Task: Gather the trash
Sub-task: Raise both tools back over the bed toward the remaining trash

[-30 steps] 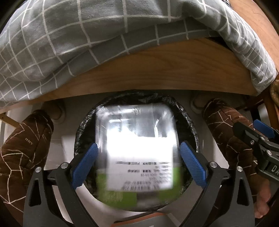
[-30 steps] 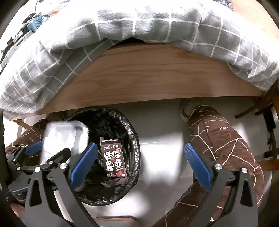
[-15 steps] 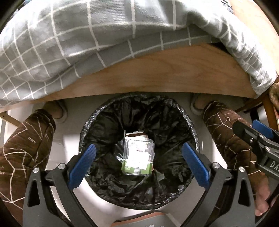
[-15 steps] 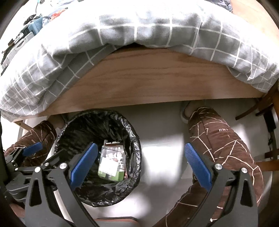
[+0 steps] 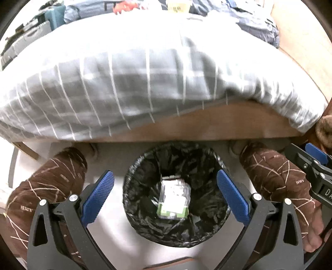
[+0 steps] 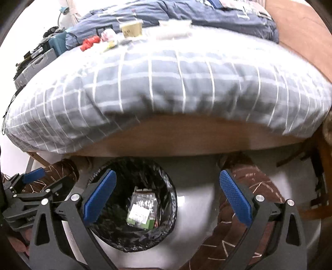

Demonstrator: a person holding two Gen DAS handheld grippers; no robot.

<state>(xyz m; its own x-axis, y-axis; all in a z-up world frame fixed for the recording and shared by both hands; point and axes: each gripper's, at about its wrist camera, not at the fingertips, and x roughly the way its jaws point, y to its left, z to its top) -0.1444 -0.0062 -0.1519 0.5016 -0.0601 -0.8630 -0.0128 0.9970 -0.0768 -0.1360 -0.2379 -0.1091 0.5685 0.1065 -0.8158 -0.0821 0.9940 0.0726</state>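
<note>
A round bin with a black liner stands on the pale floor below the bed's edge. A clear plastic box with a white label and green base lies inside it; it also shows in the right wrist view. My left gripper is open and empty above the bin. My right gripper is open and empty, above the bin's right rim and the floor. On the bed top lie a paper cup, red pieces and crumpled white bits.
A grey checked quilt hangs over the wooden bed frame. The person's legs in brown patterned trousers stand either side of the bin. A dark blue blanket lies at the bed's back. Grey cases sit at the left.
The clear box left my left gripper and dropped into the bin, covering the brown carton. Both grippers have since risen and tilted up, bringing the bed top into view.
</note>
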